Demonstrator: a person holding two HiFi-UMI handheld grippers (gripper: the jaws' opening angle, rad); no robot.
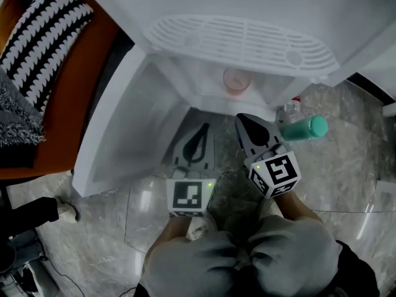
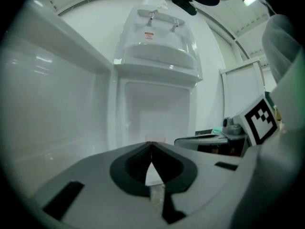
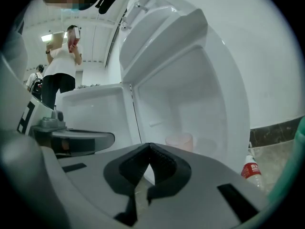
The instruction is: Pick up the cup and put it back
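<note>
Only the right gripper view shows a standing person [image 3: 59, 75] in a white top past the open white cabinet [image 1: 111, 129]. Only the head view shows the black-and-white striped cushion [image 1: 43, 30]. The translucent pink plastic cup [image 1: 236, 81] stands inside the cabinet, ahead of both grippers and untouched. The left gripper [image 1: 202, 130] and right gripper [image 1: 244, 121] lie side by side in grey-gloved hands, pointing slightly downward, each closed tip to tip on nothing
</note>
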